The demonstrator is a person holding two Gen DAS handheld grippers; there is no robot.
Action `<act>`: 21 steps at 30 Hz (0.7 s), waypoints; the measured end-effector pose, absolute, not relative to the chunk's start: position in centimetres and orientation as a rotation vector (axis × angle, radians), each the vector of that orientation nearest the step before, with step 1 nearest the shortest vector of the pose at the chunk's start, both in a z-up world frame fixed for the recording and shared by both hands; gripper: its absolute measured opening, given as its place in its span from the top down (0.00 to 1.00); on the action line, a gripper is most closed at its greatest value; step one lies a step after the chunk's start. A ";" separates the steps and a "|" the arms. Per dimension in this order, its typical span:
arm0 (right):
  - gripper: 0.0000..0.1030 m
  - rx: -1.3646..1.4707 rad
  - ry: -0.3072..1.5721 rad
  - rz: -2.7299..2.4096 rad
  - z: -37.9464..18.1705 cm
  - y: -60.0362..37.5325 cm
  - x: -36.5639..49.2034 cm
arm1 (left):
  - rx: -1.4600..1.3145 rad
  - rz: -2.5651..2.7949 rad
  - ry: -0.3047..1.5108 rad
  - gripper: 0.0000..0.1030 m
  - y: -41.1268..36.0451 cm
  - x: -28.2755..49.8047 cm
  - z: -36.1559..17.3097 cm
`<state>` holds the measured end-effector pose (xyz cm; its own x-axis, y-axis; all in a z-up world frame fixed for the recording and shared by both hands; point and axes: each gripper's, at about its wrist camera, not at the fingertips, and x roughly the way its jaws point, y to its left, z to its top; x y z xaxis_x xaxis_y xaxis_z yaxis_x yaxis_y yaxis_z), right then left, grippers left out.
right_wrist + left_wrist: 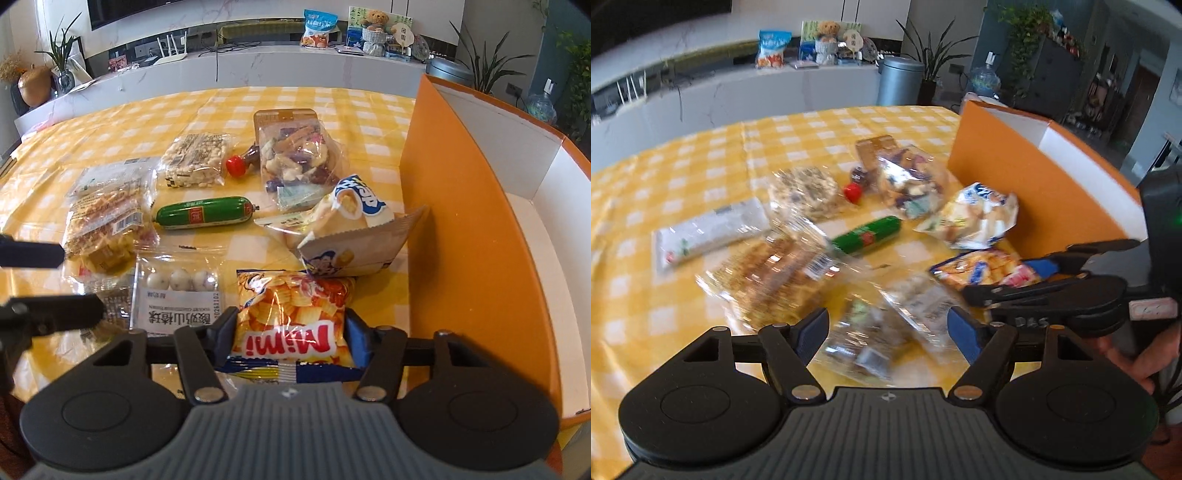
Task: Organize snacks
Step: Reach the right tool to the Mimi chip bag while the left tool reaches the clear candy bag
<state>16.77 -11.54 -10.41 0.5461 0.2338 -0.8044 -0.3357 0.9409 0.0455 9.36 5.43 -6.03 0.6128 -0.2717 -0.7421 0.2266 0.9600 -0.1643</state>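
- The right tool (290, 334) has its pads on either side of the Mimi chip bag (291, 314), which lies flat on the bench (92, 122) just beside the orange box (476, 236); the pads look to be touching the bag's edges, so I judge it gripped, but only by its near end
- An air-filled bag like this will likely give under the squeeze: it could slide out on the lift, or the chips could get crushed
- The white snack pouch (354, 240) leans against the box wall and touches the chip bag's far edge; pulling the chip bag up may drag or topple it
- The box wall stands tall right next to the grip, so a low carry could catch the bag on the rim
- The left tool (888, 338) is wide open and holds nothing, hovering over the clear bag of white balls (177, 299); the left view is blurred, so exact placement is uncertain
- The two tools sit near each other, so they may collide
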 end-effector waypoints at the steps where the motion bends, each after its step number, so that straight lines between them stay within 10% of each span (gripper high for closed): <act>1: 0.45 -0.101 0.944 0.356 -10.4 -11.7 16.8 | -0.062 -0.271 0.880 0.17 5.3 9.4 -6.2; 21: 0.40 -0.036 0.994 0.386 -10.4 -13.0 16.4 | 0.301 -0.371 0.977 0.28 4.3 11.9 -9.4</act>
